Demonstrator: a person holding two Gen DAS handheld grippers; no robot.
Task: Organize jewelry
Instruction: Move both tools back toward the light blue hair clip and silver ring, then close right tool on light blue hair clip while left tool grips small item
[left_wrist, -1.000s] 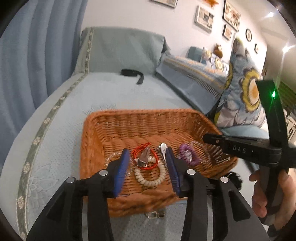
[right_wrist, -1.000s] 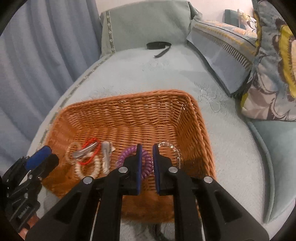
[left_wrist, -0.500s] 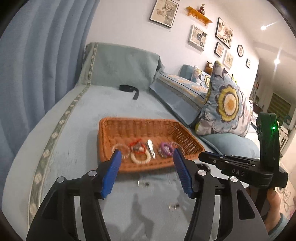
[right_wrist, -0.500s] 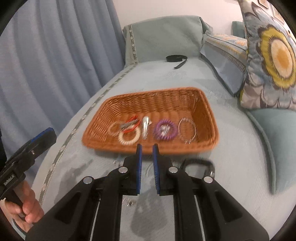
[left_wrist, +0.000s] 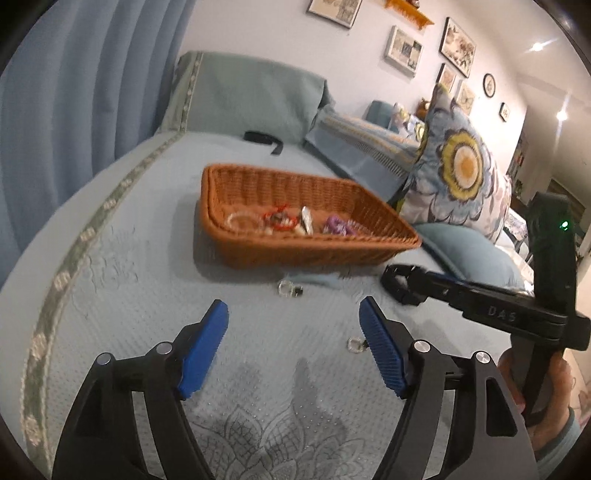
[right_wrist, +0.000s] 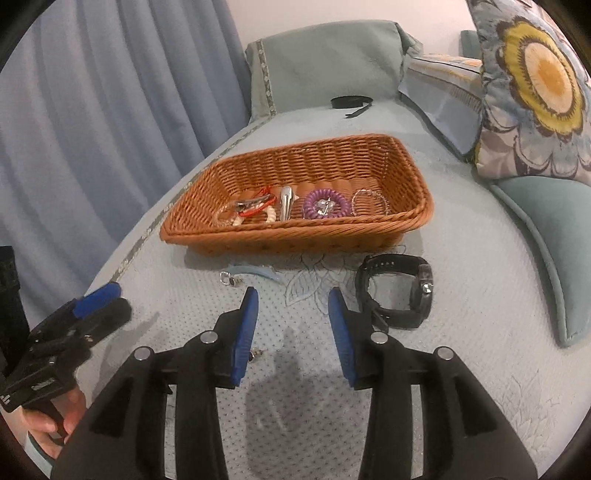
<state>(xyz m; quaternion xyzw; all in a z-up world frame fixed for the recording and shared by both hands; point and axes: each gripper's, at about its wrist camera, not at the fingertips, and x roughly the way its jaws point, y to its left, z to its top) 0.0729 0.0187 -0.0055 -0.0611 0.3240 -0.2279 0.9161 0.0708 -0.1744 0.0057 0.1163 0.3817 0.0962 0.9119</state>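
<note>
Right gripper (right_wrist: 291, 295): jaws opening, nothing between them. Black watch (right_wrist: 399, 291) lies on the bedspread at 2 o'clock; wicker basket (right_wrist: 295, 236) at 12. Left gripper (left_wrist: 293, 314): opening, empty.

Jewelry-filled basket (right_wrist: 295, 236) beyond opening, empty tongs (right_wrist: 291, 295)

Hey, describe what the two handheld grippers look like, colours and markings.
Both grippers, left and right, have black angular frames with silver pivot bolts and ribbed blue pads. The right one's body carries white "DAS" lettering and a green light. A light blue sleeve cuff shows at the wrist.
</note>
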